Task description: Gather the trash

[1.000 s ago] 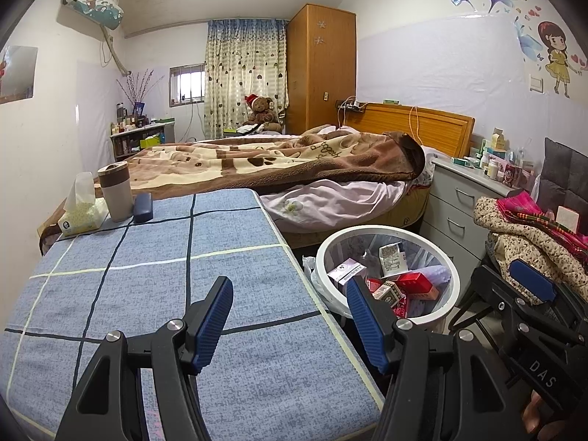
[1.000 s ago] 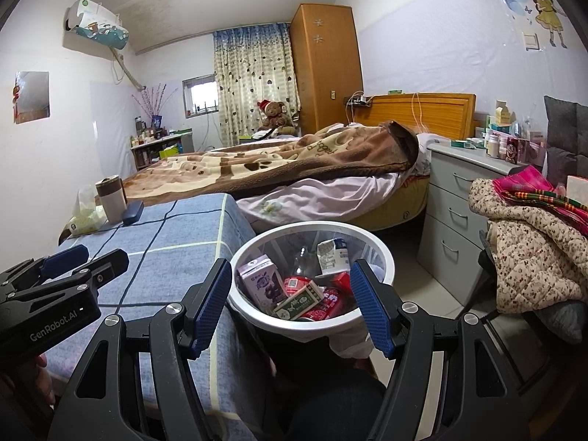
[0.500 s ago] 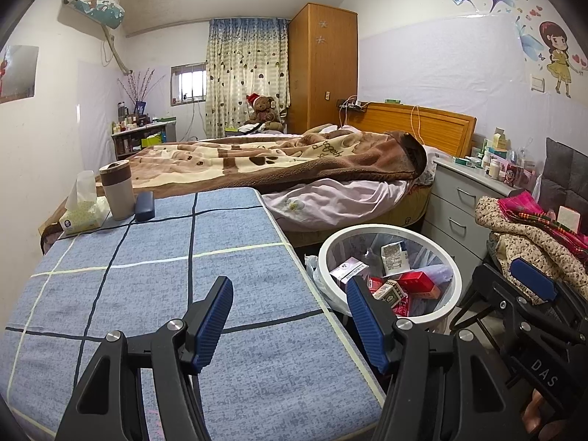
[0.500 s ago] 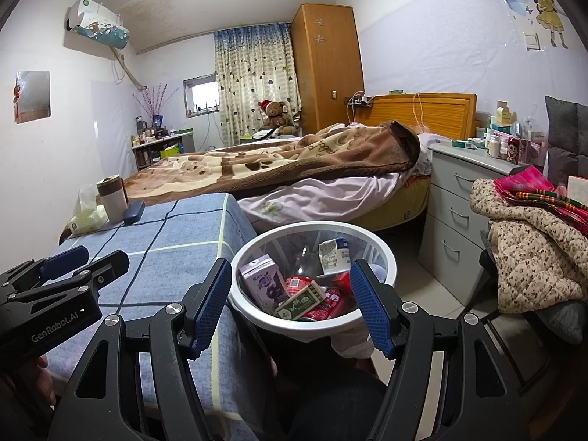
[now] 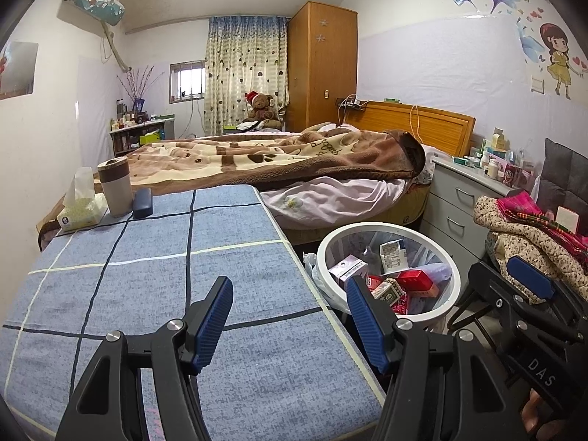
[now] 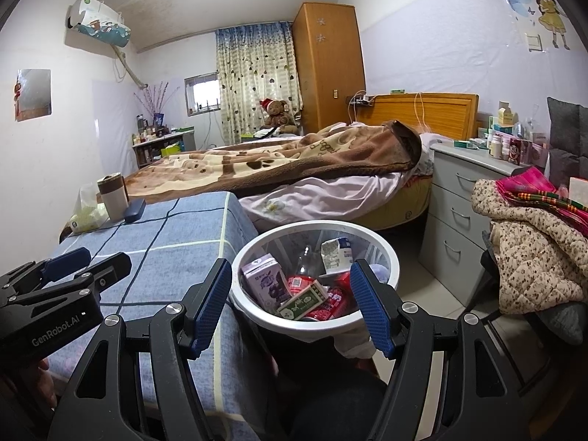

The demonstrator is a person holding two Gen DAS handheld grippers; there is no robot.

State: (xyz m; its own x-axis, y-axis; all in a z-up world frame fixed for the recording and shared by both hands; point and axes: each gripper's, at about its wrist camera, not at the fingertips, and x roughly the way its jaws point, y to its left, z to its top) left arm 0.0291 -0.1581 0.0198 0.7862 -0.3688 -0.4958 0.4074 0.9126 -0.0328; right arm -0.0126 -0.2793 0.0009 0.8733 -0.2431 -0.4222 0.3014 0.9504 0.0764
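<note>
Bedroom clutter all round. White trash bin (image 6: 389, 257) on floor beside blue-checked table (image 5: 147, 257), packed with cartons, dead at 12 o'clock of right gripper (image 6: 290, 303) (nearer); 2 o'clock from left gripper (image 5: 290, 318). Both spread wide, empty.

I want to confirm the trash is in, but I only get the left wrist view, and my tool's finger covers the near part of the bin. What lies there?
Observer: In the right wrist view, a green-and-white box lies flat beside a purple carton inside the white bin.
Operator: Anything deeper in that I would miss?
Observer: A clear bottle sits among the trash behind the carton.
Operator: Is the right tool carrying anything?
Observer: No. The right tool is open, and only the bin shows between its fingers.
</note>
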